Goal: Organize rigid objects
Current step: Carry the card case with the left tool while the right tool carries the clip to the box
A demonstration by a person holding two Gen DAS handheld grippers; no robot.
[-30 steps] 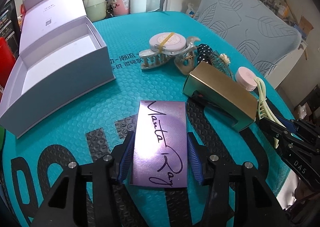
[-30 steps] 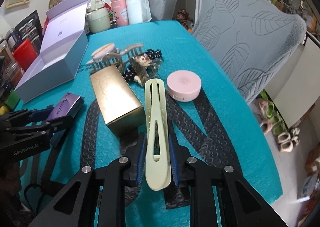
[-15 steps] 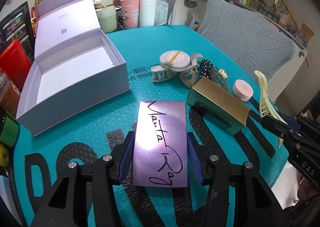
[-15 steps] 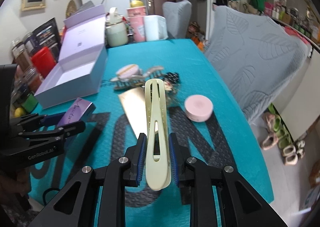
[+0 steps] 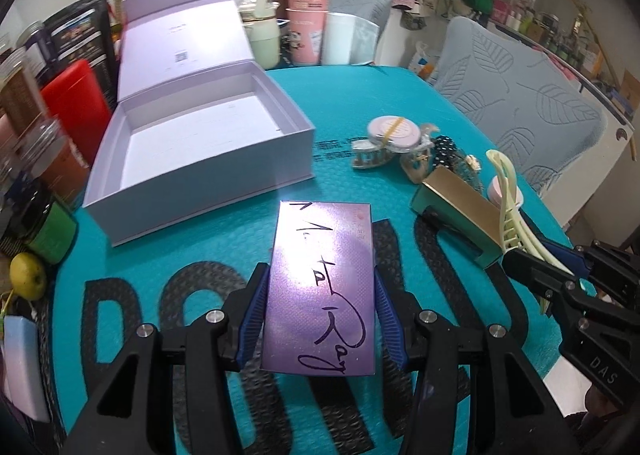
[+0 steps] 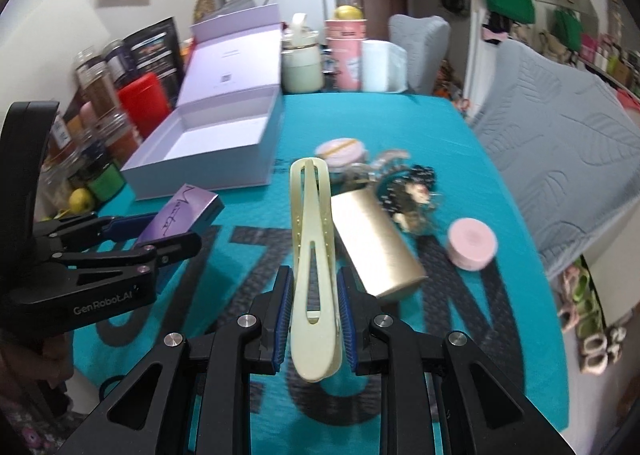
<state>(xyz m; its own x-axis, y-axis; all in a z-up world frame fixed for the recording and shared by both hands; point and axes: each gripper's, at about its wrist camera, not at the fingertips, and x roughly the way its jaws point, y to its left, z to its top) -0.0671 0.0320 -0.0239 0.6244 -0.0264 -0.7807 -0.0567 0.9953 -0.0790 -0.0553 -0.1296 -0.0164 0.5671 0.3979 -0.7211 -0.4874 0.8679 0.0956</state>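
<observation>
My left gripper (image 5: 320, 315) is shut on a flat purple box (image 5: 322, 287) with black script, held above the teal mat; it also shows in the right wrist view (image 6: 180, 217). My right gripper (image 6: 312, 315) is shut on a pale yellow hair clip (image 6: 314, 255), also seen in the left wrist view (image 5: 510, 207). An open lilac gift box (image 5: 192, 159) stands to the left, its inside bare. A gold box (image 6: 372, 247), a pink round compact (image 6: 472, 243), a banded round case (image 5: 394, 129) and hair clips (image 6: 412, 191) lie on the mat.
Jars, a red canister (image 5: 76, 111) and a lemon (image 5: 26, 275) crowd the table's left edge. Cups, a pale green pot (image 6: 302, 63) and a paper roll stand at the far end. A grey chair (image 6: 560, 143) is at the right.
Both grippers have risen and drawn back with their objects, so more of the table shows. The open gift box now sits closer to the middle of both views.
</observation>
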